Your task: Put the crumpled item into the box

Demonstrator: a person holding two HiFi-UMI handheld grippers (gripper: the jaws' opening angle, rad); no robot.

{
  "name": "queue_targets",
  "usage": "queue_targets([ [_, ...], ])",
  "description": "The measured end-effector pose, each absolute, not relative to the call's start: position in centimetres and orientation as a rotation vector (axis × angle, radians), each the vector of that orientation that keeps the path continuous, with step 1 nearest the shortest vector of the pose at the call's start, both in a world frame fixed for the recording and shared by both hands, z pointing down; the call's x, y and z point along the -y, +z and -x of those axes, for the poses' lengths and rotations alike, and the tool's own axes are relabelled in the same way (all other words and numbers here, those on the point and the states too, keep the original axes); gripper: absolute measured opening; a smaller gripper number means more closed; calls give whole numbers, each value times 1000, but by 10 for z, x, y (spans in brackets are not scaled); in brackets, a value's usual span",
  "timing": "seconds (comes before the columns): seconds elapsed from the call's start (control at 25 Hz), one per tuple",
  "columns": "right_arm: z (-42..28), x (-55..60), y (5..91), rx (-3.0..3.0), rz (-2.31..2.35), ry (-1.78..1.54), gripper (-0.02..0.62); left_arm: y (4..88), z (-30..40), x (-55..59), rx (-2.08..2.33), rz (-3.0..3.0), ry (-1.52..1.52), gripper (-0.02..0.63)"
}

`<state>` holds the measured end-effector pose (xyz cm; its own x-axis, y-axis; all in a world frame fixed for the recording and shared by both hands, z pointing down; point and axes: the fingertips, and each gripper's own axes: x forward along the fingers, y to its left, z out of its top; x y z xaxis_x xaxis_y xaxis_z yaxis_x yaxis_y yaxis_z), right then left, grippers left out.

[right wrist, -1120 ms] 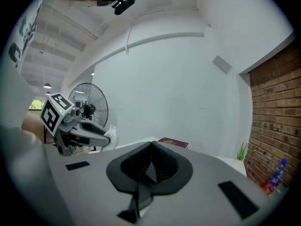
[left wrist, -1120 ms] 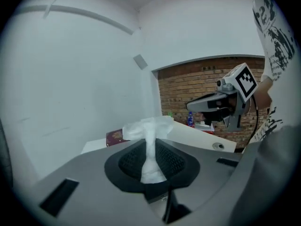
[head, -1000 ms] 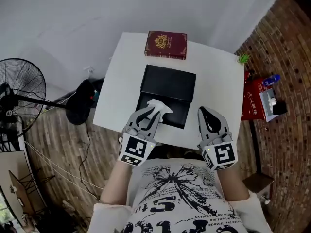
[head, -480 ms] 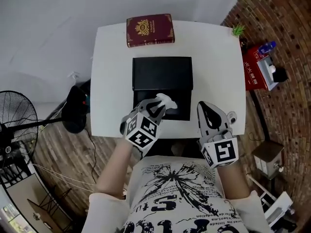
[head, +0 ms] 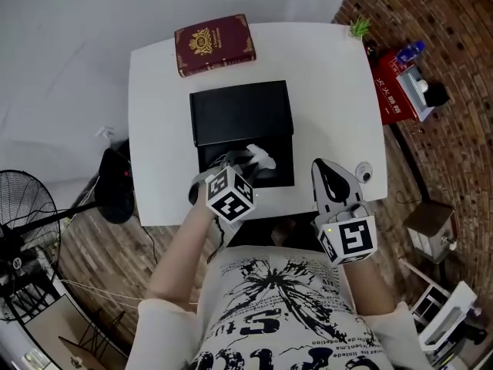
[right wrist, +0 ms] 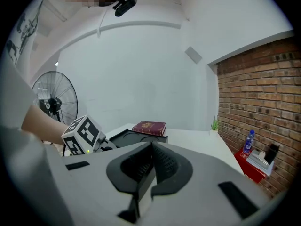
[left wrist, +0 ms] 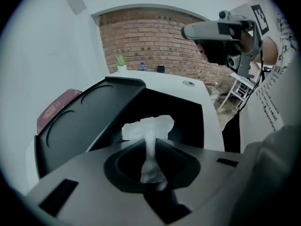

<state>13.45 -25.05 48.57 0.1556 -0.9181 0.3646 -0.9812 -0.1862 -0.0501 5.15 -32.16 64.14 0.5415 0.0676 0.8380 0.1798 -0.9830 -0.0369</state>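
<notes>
From above, the left hand-held gripper (head: 246,163) reached over the near half of the open black box (head: 283,172). A white crumpled item (head: 260,158) sat at its tip, above the box's dark inside; whether the paper touched the bottom I could not tell. The left gripper view showed what the head view could not: the paper pinched into a thin strip between the two pads, its loose bulk puffing out beyond them, and the jaws just beginning to ease apart.

The right hand-held gripper (head: 324,168) sat at 3 o'clock of the left one, over the near edge of the table (head: 331,91), pointing toward 12. Only the right gripper view made plain that its jaws were clenched together on nothing.

A maroon book (head: 214,44) lay beyond the box's opened lid, toward 11 o'clock. The left forearm angled in toward 1 o'clock with its marker cube tipped; the right forearm ran straight ahead.
</notes>
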Motion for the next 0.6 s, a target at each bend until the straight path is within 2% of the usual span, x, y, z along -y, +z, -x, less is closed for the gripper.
queue_targets([
  [0.36,-137,234,484,1816,-2259,470,15,646,-53,321,161,2721,-1463,107],
  [0.48,-132,234,479,1825,-2254,452,14,635,-50,321,140,2751,-1441,191],
  [0.6,-128,235,472,1839,-2240,421,15,614,-49,322,101,2780,-1360,201],
])
